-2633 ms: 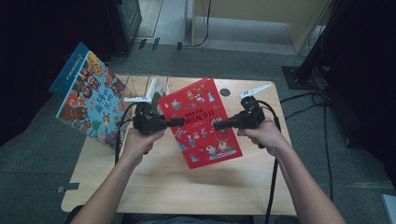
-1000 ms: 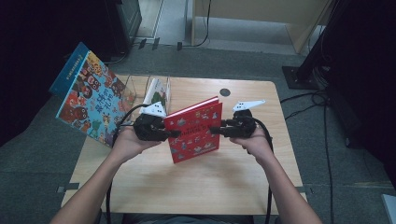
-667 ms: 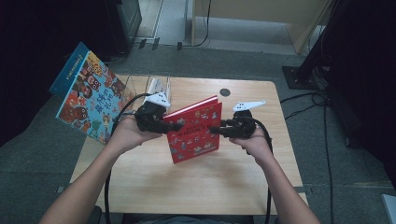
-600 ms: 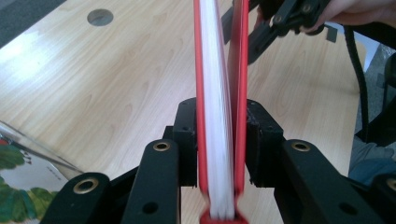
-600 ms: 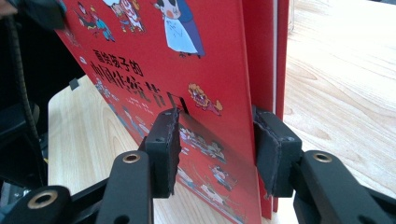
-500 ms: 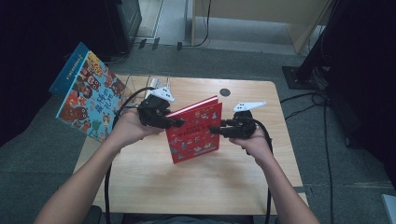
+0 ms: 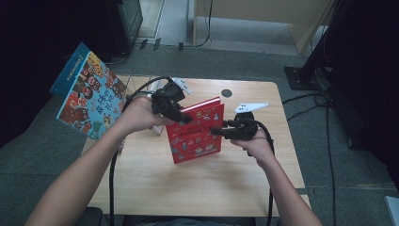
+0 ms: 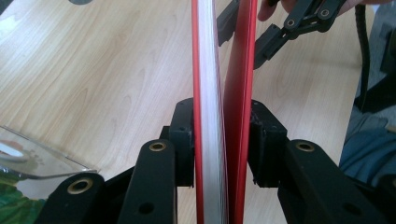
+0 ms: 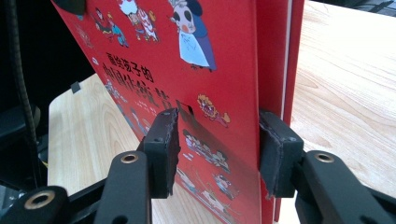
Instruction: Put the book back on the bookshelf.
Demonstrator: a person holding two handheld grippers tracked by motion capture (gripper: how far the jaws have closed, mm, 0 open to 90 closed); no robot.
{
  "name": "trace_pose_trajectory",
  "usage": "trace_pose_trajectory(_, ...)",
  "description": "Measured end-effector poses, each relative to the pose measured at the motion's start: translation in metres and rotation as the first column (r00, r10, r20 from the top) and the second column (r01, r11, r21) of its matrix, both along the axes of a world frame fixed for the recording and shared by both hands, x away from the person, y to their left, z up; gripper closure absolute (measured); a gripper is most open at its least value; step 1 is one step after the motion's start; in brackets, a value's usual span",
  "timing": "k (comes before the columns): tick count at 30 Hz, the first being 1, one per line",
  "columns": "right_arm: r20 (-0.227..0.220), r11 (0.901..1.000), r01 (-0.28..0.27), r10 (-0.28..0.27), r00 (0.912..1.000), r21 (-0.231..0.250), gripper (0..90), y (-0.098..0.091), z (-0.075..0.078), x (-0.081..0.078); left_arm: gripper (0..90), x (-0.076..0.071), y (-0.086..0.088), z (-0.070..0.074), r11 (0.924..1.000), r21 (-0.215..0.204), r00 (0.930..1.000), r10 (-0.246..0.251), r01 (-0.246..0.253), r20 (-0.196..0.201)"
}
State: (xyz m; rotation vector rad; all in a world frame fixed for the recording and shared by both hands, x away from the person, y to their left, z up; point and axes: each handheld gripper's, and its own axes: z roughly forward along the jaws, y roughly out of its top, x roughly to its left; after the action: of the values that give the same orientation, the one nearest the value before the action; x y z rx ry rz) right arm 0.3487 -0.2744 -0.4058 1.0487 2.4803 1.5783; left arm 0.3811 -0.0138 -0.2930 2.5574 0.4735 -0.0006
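The red book [image 7: 195, 130] stood upright on its lower edge near the middle of the table [image 7: 197, 188], its long axis vertical and leaning slightly, with the left gripper [image 7: 181, 114] at its upper left edge and the right gripper [image 7: 217, 131] at its right edge, roughly at mid-height. In the left gripper view, the book [image 8: 219, 112] ran edge-on straight up between the jaws, which had just been opening; the pads flanked both covers closely, but whether they pressed on them could not be told. In the right gripper view, the front cover [image 9: 205, 93] lay between the jaws at a slant, with a gap visible beside the left pad, so this gripper bracketed the book loosely rather than clamping it. Both grippers thus faced each other across the book's width, neither nearer than the other. A clear stand [image 7: 141, 87] stood just behind the left hand [image 7: 139, 115], at the table's far left, with a second, blue-edged book [image 7: 89, 99] propped beyond it. Any transfer to that stand would probably require carrying the book leftward and away, keeping its long axis upright.
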Motion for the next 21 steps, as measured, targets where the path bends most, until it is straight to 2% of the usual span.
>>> trace_pose_trajectory(4, 0.008, 1.0000, 0.000, 0.000, 1.0000, -0.010, 52.8, 0.001, 0.000, -0.001, 67.9, 0.005, -0.009, 0.001, 0.9988, 0.042, 0.9995, -0.025, 0.026, -0.017)
trace_pose_trajectory(7, 0.016, 0.9999, -0.006, 0.006, 0.9998, -0.013, 52.8, 0.000, 0.000, -0.002, 69.4, 0.006, -0.010, 0.001, 0.9983, 0.049, 0.9986, -0.030, 0.032, -0.042)
trace_pose_trajectory(9, 0.031, 0.9998, -0.011, 0.011, 0.9995, -0.018, 52.7, -0.001, -0.001, -0.003, 70.9, 0.006, -0.009, 0.002, 0.9988, 0.045, 0.9981, -0.017, 0.020, -0.059)
trace_pose_trajectory(12, 0.048, 0.9993, -0.015, 0.017, 0.9987, -0.036, 52.1, -0.004, -0.001, -0.005, 73.7, 0.004, -0.009, 0.002, 0.9987, 0.040, 0.9983, -0.030, 0.032, -0.050)
trace_pose_trajectory(16, 0.071, 0.9991, -0.011, 0.014, 0.9974, -0.040, 50.3, -0.009, -0.003, -0.009, 77.1, 0.000, -0.008, 0.004, 0.9978, 0.055, 0.9986, -0.034, 0.037, -0.041)
trace_pose_trajectory(17, 0.072, 0.9990, -0.001, 0.004, 0.9974, -0.044, 50.2, -0.011, -0.004, -0.010, 78.2, -0.002, -0.007, 0.004, 0.9982, 0.055, 0.9992, -0.024, 0.026, -0.031)
trace_pose_trajectory(21, 0.074, 0.9985, 0.035, -0.032, 0.9968, -0.041, 50.0, -0.022, -0.009, -0.012, 79.1, -0.003, -0.001, 0.005, 0.9988, 0.049, 0.9990, 0.005, -0.002, -0.044)
